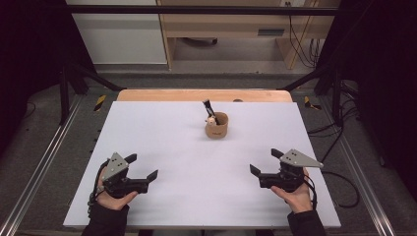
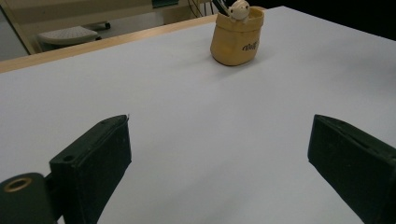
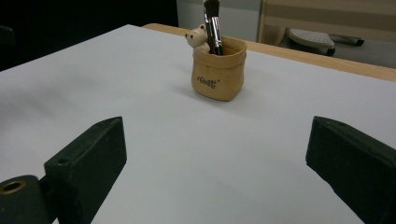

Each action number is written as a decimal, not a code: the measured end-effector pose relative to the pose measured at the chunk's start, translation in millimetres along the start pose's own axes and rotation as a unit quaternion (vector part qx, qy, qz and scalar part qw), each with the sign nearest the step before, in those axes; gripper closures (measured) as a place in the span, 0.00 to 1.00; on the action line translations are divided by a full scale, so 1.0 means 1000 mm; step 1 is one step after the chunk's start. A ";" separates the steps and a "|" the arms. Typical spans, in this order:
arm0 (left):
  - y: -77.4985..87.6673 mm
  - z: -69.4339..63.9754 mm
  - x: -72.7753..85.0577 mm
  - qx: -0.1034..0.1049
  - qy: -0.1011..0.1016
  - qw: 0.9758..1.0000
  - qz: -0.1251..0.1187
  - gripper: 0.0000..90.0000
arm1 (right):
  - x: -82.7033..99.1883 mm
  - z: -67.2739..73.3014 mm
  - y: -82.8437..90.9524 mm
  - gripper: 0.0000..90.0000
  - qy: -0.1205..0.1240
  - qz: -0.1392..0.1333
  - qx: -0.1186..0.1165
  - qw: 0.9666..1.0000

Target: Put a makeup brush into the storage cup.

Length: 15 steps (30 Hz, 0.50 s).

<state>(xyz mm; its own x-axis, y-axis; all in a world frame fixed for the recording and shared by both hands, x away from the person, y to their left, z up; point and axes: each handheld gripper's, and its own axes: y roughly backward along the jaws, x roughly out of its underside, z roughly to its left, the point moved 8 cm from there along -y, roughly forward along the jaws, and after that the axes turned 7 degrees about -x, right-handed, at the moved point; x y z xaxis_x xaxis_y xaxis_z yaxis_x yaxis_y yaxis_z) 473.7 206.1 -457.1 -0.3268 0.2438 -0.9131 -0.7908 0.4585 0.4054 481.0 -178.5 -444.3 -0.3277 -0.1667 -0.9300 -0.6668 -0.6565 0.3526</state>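
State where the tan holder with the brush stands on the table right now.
In the high view the tan holder stands upright on the white table, near its far edge and around the middle, ahead of the left gripper and right gripper, touching neither.

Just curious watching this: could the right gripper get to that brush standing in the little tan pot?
Probably yes. The right gripper is open, the white table between it and the pot is bare, and the brush sticks up above the rim.

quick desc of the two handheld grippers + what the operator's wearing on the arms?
Both the left gripper and the right gripper have black bodies with two blocky black jaws and a grey three-cornered plate on top, dotted with small holes. A black cable trails from the right one. In each gripper view a brass-coloured ring sits beside one jaw. The sleeves are dark, ending at the wrists.
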 end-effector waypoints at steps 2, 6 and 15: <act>0.000 0.001 0.000 0.000 0.001 1.000 -0.001 0.06 | 0.003 -0.001 0.002 0.06 0.001 0.000 0.004 1.000; 0.001 0.001 0.000 0.000 0.002 1.000 -0.002 0.06 | 0.010 -0.003 0.006 0.06 -0.001 0.003 0.009 1.000; 0.001 0.003 0.001 0.000 0.005 1.000 -0.002 0.06 | 0.012 -0.005 0.012 0.06 -0.003 -0.002 0.013 1.000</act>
